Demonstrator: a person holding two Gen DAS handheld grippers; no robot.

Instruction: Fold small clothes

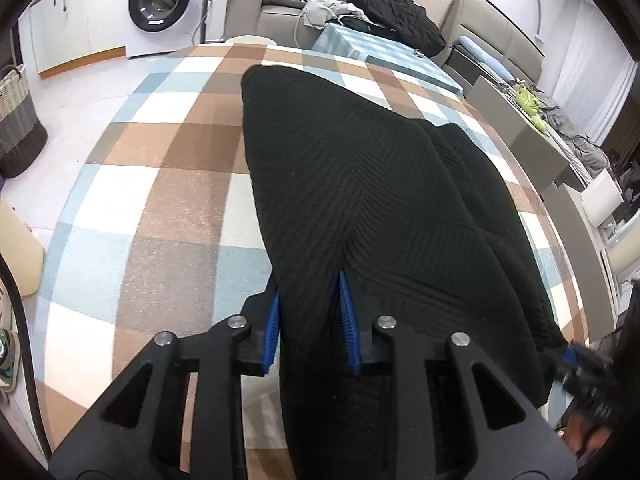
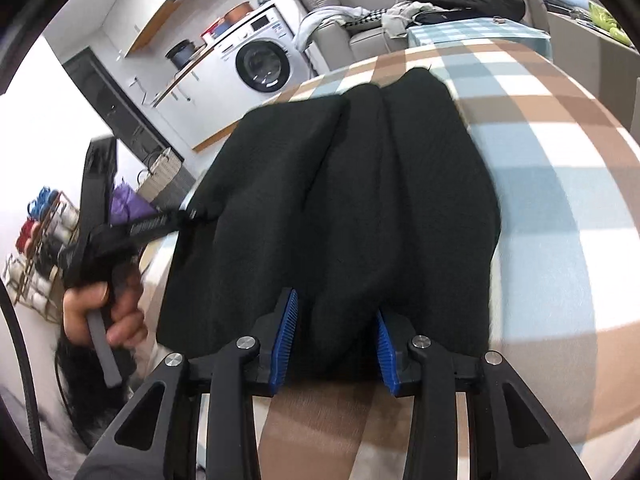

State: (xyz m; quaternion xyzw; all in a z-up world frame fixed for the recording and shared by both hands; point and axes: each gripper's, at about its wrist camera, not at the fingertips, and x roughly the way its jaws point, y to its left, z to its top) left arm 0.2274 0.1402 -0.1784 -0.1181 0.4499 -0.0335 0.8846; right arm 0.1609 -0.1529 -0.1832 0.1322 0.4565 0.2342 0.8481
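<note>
2 grippers, our left gripper (image 1: 310, 320) and right gripper (image 2: 336, 340), each pinch the near edge of the black knit garment (image 1: 360, 184) on the checked tablecloth (image 1: 160, 168), so we judge folding underway, with further folds left.

Table covered by a checked brown, blue and white cloth (image 1: 160, 184), black ribbed knit garment (image 1: 360, 200) laid lengthwise on it, near edge lifted

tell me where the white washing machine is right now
The white front-loading washing machine stands at the back of the room, upper left in both wrist views, beyond the far edge of the checked tablecloth and left of the beige sofa.
</note>
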